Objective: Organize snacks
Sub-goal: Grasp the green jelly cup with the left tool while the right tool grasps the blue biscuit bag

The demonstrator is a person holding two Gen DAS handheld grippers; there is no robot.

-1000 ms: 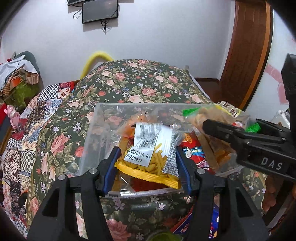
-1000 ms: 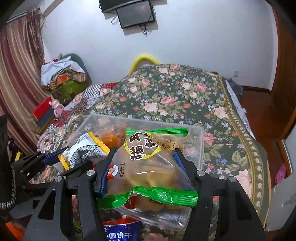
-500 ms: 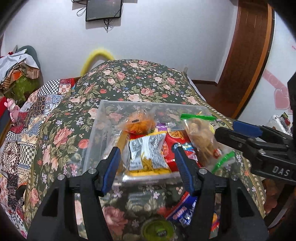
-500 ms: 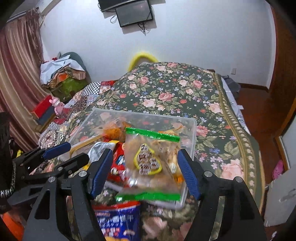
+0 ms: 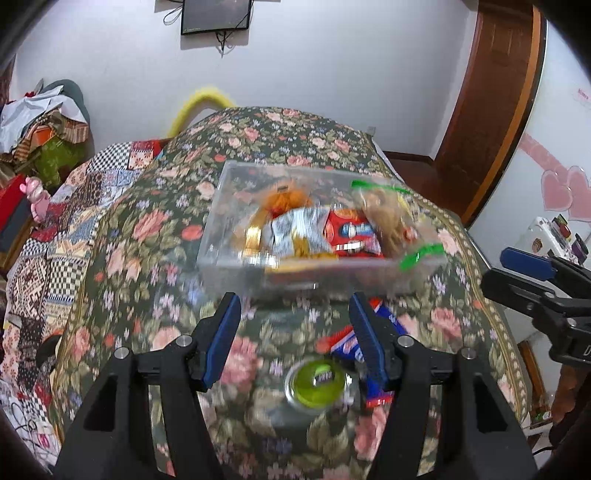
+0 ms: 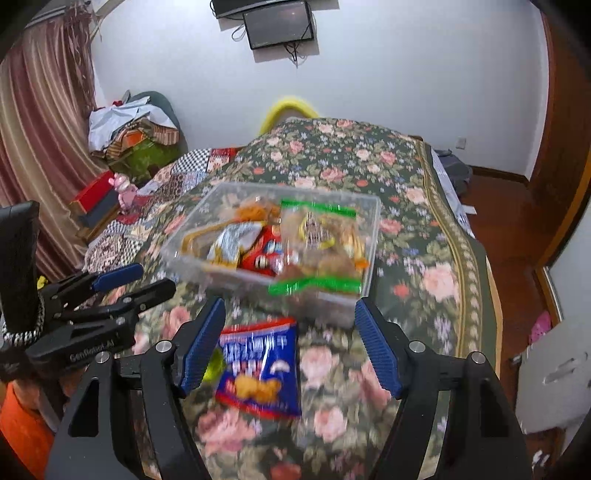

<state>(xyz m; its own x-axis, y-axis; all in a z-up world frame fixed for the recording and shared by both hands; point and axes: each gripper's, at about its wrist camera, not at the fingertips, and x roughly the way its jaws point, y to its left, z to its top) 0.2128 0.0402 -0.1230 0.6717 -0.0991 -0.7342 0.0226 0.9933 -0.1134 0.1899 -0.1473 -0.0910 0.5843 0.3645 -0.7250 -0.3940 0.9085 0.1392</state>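
A clear plastic box (image 5: 236,258) (image 6: 332,299) sits on the floral bedspread (image 5: 147,229). Inside lie a yellow-and-white chip packet (image 5: 295,236) (image 6: 232,240), a red packet (image 5: 351,232), an orange snack (image 5: 284,199) and a clear bag with green edges (image 5: 388,218) (image 6: 317,243). My left gripper (image 5: 294,306) hangs open and empty in front of the box. My right gripper (image 6: 291,310) is also open and empty. Below it on the bedspread lie a blue snack packet (image 6: 258,369) (image 5: 384,325) and a green jelly cup (image 5: 317,380) (image 6: 214,365).
A patchwork quilt (image 5: 55,240) covers the bed's left side, with a pile of clothes (image 6: 129,136) and a pink toy (image 5: 35,192) beyond it. A wooden door (image 5: 491,110) and a white cabinet (image 5: 546,236) stand at the right. A screen (image 6: 280,22) hangs on the wall.
Both grippers let go of their packets, the chip packet and the green-edged bag, into the box. Both then drew back, so the box is farther away and the blue packet and jelly cup came into view.
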